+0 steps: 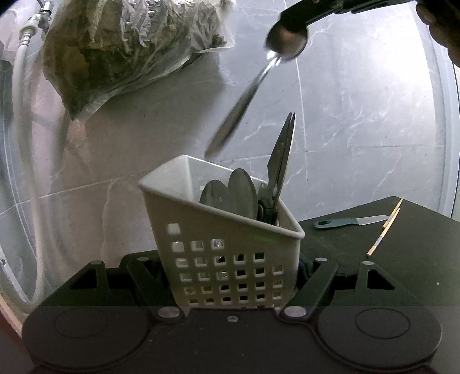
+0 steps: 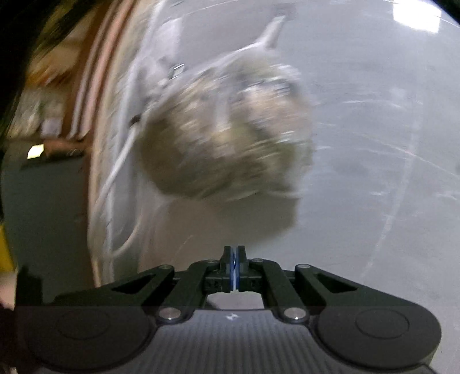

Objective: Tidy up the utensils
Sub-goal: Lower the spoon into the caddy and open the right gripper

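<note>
the left gripper (image 1: 230, 276) clamps the white perforated utensil caddy (image 1: 221, 230), which holds spoons (image 1: 230, 195) and scissors (image 1: 280, 161) upright. just beyond and above it, the right gripper (image 1: 293, 21) grips a blurred spoon (image 1: 244, 100) by its bowl, handle hanging toward the caddy. to the right on the dark bench (image 1: 402, 259) lie a teal-handled knife (image 1: 348, 222) and chopsticks (image 1: 385, 230). farther off, a plastic bag (image 1: 129, 43) sits on the tiled floor.
</note>
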